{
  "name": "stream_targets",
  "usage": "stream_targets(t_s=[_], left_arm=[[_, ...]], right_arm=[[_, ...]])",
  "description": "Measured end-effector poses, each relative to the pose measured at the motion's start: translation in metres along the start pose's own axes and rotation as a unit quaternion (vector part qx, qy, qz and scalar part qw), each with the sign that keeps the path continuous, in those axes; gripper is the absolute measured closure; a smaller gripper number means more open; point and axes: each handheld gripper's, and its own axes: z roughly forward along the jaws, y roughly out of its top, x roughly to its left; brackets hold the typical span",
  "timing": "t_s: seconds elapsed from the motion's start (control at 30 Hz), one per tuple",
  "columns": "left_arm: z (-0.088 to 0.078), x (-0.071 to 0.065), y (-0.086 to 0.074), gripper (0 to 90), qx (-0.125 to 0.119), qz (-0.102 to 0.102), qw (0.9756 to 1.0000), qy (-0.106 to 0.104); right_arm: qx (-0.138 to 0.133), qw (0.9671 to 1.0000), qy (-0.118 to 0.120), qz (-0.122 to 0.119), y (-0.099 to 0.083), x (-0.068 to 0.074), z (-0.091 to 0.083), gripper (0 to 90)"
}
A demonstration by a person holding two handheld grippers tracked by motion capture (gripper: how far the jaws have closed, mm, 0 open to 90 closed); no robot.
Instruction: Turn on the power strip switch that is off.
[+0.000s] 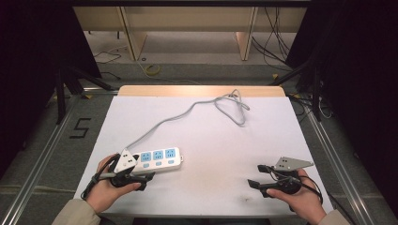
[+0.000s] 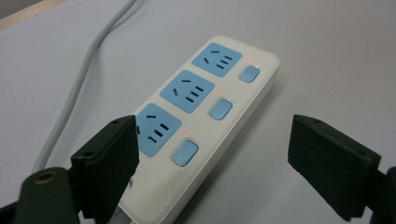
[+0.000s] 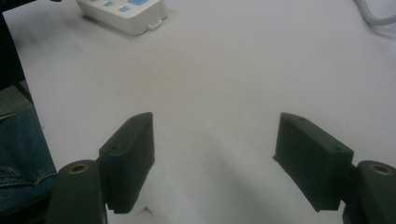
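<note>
Left hand (image 1: 104, 187): we see it at the near left edge of the counter (image 1: 211, 140), holding the left claw (image 1: 141, 174).
Left claw: we see its jaws spread wide; in the left gripper view (image 2: 212, 158) the near end of the power strip (image 2: 205, 116) lies between them, one jaw overlapping the strip's near corner, the other well off its side. We cannot tell whether that jaw touches it.
Right hand (image 1: 300, 197): at the near right edge, holding the right claw (image 1: 257, 176).
Right claw: we find its jaws wide apart (image 3: 212, 158) over bare white counter (image 3: 224, 84), gripping nothing.
Power strip (image 1: 159, 159): white, lying flat at the near left, just beyond the left claw; three blue sockets, each with a blue switch (image 2: 185, 153) beside it and a small red light.
Strip in the right gripper view: its far end (image 3: 123, 14) shows at the upper left.
Cord (image 1: 187, 112): grey, running from the strip toward the far side, where it loops (image 1: 232, 105) near the far edge.
Beyond the counter: a floor with cables (image 1: 150, 70).
</note>
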Motion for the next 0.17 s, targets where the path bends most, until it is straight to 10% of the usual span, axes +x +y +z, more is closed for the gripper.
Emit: stream_targets(t_s=[0.17], left_arm=[[0.0014,-0.0014,0.0008,16.2,0.003,0.004,1.0,0.001]], right_arm=[[0.0,1.0,0.0,-0.001,0.0001,-0.0002,-0.0002,28.8]])
